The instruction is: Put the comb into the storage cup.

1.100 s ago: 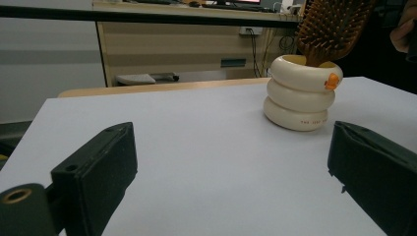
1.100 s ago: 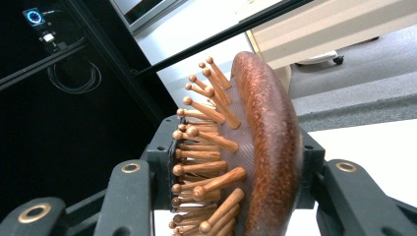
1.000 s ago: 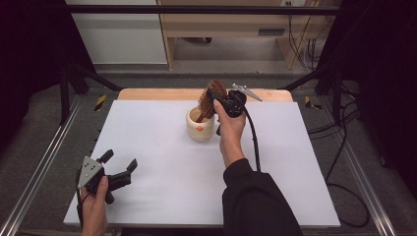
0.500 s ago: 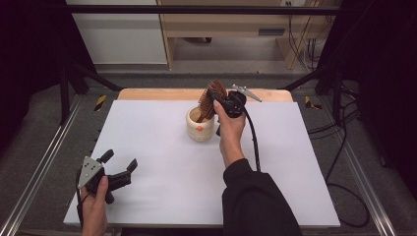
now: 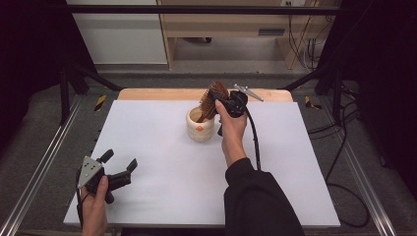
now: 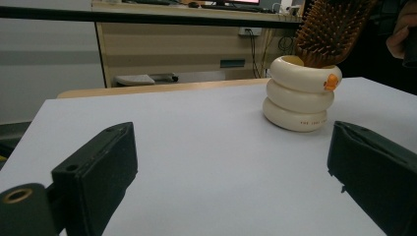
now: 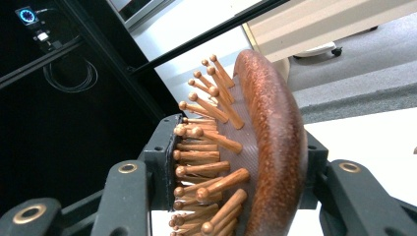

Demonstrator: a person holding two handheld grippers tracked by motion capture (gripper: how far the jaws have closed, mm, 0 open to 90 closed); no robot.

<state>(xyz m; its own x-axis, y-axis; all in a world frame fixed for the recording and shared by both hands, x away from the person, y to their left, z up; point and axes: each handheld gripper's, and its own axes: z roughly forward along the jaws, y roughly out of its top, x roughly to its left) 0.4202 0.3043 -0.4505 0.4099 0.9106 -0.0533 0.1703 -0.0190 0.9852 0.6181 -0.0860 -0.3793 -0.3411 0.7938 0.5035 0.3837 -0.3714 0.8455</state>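
Observation:
A cream ring-shaped cup (image 5: 200, 129) with a small orange mark stands at the back middle of the white table (image 5: 162, 196). A wooden hairbrush (image 5: 212, 101) leans in it, handle down and head up. My right gripper (image 5: 222, 101) is shut on the brush head. In the right gripper view one pad presses the bristle tips and the other the back of the hairbrush (image 7: 265, 128), with the right gripper (image 7: 236, 162) around it. My left gripper (image 5: 120, 160) rests open near the front left corner. The left gripper (image 6: 231, 162) faces the cup (image 6: 297, 103) and the brush (image 6: 329, 29) from a distance, nothing between its jaws.
A wooden board edge (image 5: 162, 93) runs along the table's far side. Metal rails (image 5: 39, 167) flank the left, and cables (image 5: 344, 147) lie on the floor to the right. A wide stretch of white surface separates the left gripper from the cup.

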